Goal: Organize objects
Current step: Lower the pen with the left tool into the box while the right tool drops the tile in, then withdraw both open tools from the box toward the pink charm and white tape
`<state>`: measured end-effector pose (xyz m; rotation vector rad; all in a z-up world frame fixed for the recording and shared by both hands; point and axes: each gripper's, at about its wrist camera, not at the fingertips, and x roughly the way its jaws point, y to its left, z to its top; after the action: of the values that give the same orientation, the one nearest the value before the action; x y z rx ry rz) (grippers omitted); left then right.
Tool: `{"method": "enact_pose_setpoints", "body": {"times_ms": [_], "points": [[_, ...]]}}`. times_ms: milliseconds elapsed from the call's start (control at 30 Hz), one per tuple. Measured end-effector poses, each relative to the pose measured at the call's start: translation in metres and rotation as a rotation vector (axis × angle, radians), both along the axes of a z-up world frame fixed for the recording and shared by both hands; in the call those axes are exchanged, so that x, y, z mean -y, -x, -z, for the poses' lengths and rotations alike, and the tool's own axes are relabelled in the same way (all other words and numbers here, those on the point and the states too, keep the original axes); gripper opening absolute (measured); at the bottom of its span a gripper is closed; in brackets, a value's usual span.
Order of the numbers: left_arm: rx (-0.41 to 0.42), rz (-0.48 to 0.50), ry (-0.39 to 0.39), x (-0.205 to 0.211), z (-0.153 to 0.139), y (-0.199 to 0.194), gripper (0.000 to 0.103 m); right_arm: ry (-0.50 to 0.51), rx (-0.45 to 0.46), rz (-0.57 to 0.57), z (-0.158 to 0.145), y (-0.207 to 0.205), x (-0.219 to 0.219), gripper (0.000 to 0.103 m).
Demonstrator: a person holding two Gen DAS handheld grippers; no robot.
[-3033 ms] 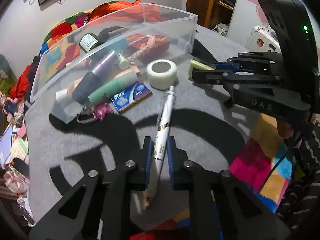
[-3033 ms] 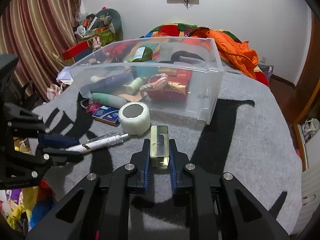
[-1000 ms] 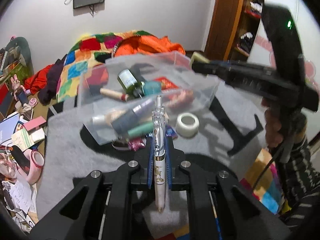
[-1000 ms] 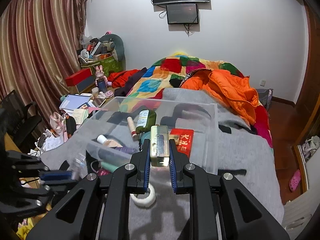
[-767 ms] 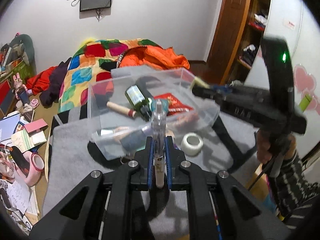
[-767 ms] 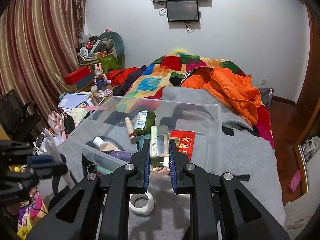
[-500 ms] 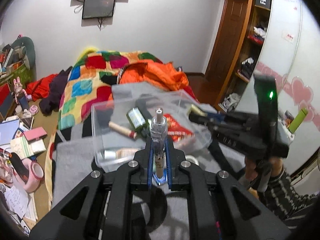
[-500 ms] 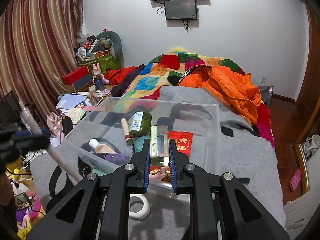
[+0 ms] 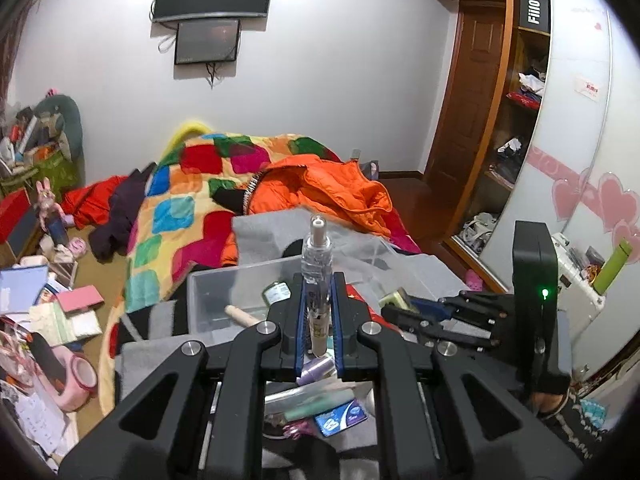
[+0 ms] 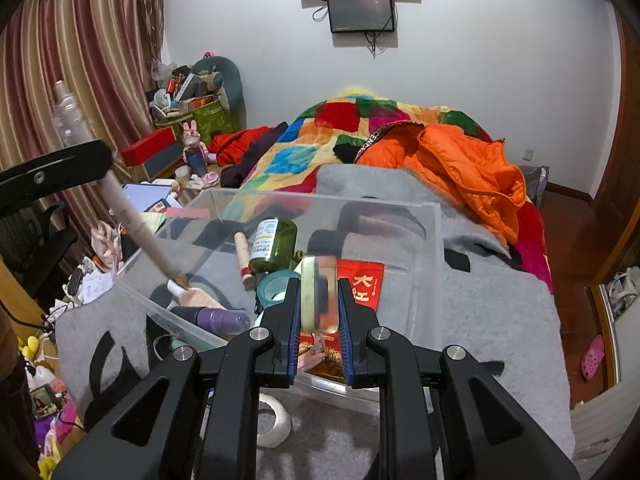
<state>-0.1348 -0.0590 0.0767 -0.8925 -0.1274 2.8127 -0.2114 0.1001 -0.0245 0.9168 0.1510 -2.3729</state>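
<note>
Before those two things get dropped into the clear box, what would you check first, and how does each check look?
1. Left hand-held gripper shut on the pen: ok.
2. Right hand-held gripper shut on the small yellowish block: ok.
3. Block over the open clear box: ok, it sits above the red packet.
4. Pen over the box: cannot tell; its lower end hangs near the box's left wall.
5. Free landing spot inside: ok, bare floor shows beyond the green bottle.
6. Tape roll left outside the box: not ok.
</note>
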Motion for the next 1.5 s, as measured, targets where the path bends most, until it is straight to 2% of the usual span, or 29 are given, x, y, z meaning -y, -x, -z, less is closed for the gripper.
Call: {"method": "enact_pose_setpoints", "body": {"times_ms": [367, 700, 767, 867, 933, 1100, 1167, 1233, 1267, 1367, 1500], "points": [[0.094, 0.004, -0.103, 0.011, 0.034, 0.032, 0.01, -0.023, 0.024, -0.021, 0.013, 0.009, 0.01, 0.015], [0.198, -0.087, -0.134, 0.041, 0.068, 0.05, 0.013, -0.021, 0.031, -0.007, 0.016, 0.012, 0.01, 0.015], [0.209, -0.101, -0.115, 0.043, 0.073, 0.049, 0.022, -0.021, 0.03, -0.005, 0.015, 0.011, 0.008, 0.016], [0.202, -0.131, -0.072, 0.043, 0.075, 0.044, 0.039, -0.01, 0.027, -0.005, 0.012, 0.006, 0.004, 0.028], [0.192, -0.134, -0.054, 0.043, 0.075, 0.04, 0.045, -0.005, 0.014, -0.003, 0.009, 0.001, 0.001, 0.035], [0.164, -0.131, 0.002, 0.033, 0.068, 0.023, 0.058, -0.004, -0.015, -0.003, 0.001, -0.014, -0.004, 0.041], [0.15, -0.13, 0.027, 0.029, 0.065, 0.015, 0.068, -0.005, -0.024, -0.002, -0.001, -0.02, -0.006, 0.049], [0.132, -0.129, 0.061, 0.023, 0.063, 0.005, 0.074, -0.003, -0.035, 0.002, -0.003, -0.027, -0.008, 0.059], [0.126, -0.127, 0.074, 0.021, 0.062, 0.002, 0.079, -0.001, -0.039, 0.003, -0.004, -0.03, -0.009, 0.061], [0.117, -0.128, 0.102, 0.018, 0.063, -0.01, 0.084, 0.006, -0.037, 0.001, -0.004, -0.04, -0.013, 0.063], [0.144, -0.129, 0.11, 0.016, 0.074, -0.023, 0.085, -0.012, -0.024, -0.015, 0.004, -0.052, -0.012, 0.065]]}}
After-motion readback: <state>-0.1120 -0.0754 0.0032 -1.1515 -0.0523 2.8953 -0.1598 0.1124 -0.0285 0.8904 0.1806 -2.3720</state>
